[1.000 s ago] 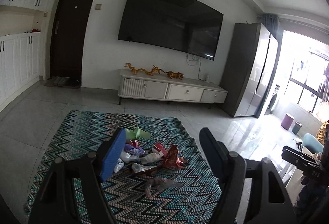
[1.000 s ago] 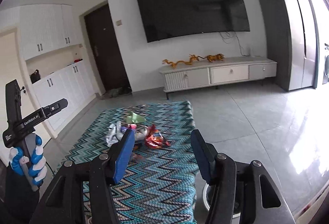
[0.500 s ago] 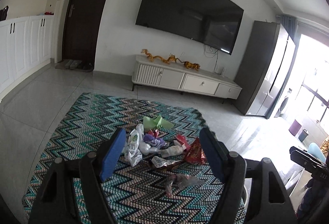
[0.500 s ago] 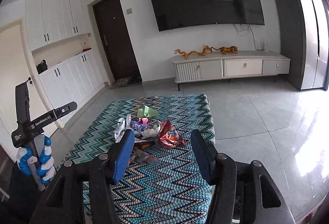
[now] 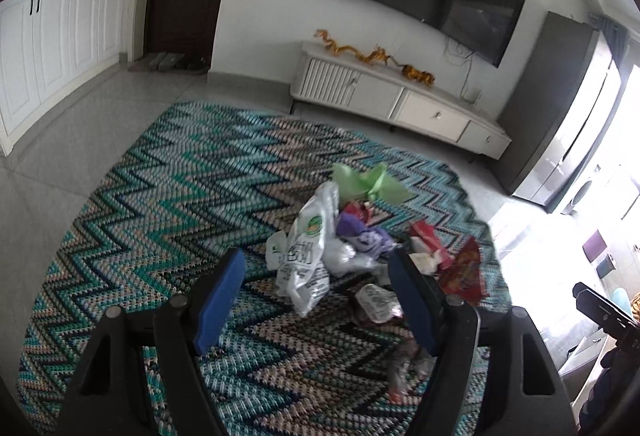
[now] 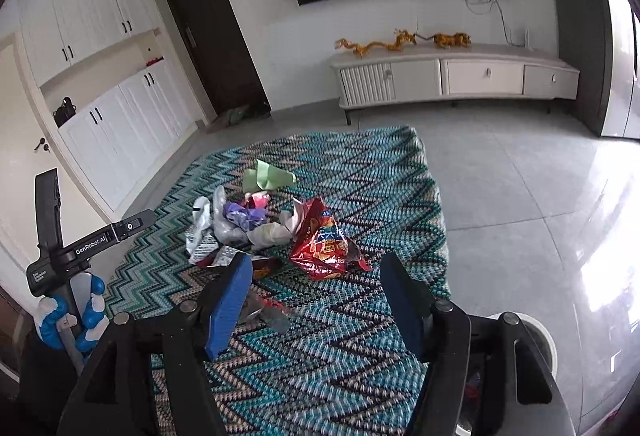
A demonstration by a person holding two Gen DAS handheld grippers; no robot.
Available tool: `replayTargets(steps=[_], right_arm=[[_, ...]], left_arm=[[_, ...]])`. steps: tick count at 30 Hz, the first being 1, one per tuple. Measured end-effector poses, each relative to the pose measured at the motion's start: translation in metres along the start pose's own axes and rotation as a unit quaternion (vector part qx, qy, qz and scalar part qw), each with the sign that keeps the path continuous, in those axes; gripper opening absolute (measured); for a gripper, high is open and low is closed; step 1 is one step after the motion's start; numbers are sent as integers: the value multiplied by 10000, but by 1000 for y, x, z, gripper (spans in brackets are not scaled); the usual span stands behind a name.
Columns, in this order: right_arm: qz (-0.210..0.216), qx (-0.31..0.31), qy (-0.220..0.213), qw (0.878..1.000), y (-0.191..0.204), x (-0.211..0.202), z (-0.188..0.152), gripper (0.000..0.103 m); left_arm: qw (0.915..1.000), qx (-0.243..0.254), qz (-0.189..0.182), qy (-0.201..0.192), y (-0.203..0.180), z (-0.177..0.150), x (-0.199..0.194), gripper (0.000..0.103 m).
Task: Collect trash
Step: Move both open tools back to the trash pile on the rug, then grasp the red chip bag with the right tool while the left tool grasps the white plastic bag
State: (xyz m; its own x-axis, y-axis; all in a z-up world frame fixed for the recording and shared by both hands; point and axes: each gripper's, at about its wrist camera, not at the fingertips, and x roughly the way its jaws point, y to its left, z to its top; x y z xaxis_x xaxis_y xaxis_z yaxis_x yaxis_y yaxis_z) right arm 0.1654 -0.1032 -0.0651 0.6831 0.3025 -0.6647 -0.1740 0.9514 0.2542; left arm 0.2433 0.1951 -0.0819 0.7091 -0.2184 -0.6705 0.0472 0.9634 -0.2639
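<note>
— While we are comparing this with a second ago, what are we seeing change?

— We are seeing both views tip downward: the television is sliding toward the top edge, and the zigzag rug (image 5: 168, 204) is filling far more of each picture. The trash pile (image 5: 352, 244) is looming larger and sitting closer to our fingers than before.

— How are the tongs standing?

— Our left gripper (image 5: 316, 296) is holding its blue pads apart with nothing between them, the same width as earlier. Our right gripper (image 6: 316, 296) is opening right now, its pads noticeably wider than a second ago, and nothing is pressing against them.

— Where is the trash lying?

— We are finding it heaped on the rug's near half: a white printed bag (image 5: 304, 256) is lying beside purple wrapping (image 5: 364, 236), a green paper (image 6: 268, 174) at the far edge, and a red snack bag (image 6: 324, 240) lying on the right of the heap. A white bin (image 6: 536, 336) is peeking out behind our right finger, just off the rug on the tile.
</note>
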Motion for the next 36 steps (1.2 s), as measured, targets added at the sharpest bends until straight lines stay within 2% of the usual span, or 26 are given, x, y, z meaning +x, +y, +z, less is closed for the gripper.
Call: replayTargets(steps=[9, 17, 18, 19, 20, 21, 22, 26, 28, 36], right_arm=[[100, -28, 385, 9992, -11, 84, 15, 68], [227, 210, 752, 9967, -31, 142, 10, 68], [259, 248, 797, 9962, -34, 146, 8, 68], [302, 270, 822, 9958, -35, 150, 6, 63], [402, 287, 828, 9953, -37, 151, 4, 51], [456, 292, 835, 9950, -38, 152, 2, 48], [474, 305, 839, 9949, -38, 152, 1, 41], [546, 302, 727, 9954, -38, 138, -2, 23], [564, 278, 621, 9961, -37, 125, -2, 17], [678, 253, 134, 9973, -23, 57, -5, 15]], left_arm=[[9991, -3, 90, 420, 12, -1, 64, 73], [9974, -92, 28, 719, 21, -21, 95, 72], [9976, -59, 35, 687, 20, -24, 95, 68], [9978, -14, 29, 658, 19, -24, 95, 57], [9978, 1, -55, 657, 18, -25, 94, 51], [9977, -15, -109, 664, 18, -25, 93, 41], [9978, -32, -133, 645, 17, -25, 91, 39], [9988, 79, -120, 472, 12, -26, 73, 35], [9991, 111, -89, 395, 9, -25, 61, 35], [9999, 155, 4, 31, -3, -21, 0, 35]])
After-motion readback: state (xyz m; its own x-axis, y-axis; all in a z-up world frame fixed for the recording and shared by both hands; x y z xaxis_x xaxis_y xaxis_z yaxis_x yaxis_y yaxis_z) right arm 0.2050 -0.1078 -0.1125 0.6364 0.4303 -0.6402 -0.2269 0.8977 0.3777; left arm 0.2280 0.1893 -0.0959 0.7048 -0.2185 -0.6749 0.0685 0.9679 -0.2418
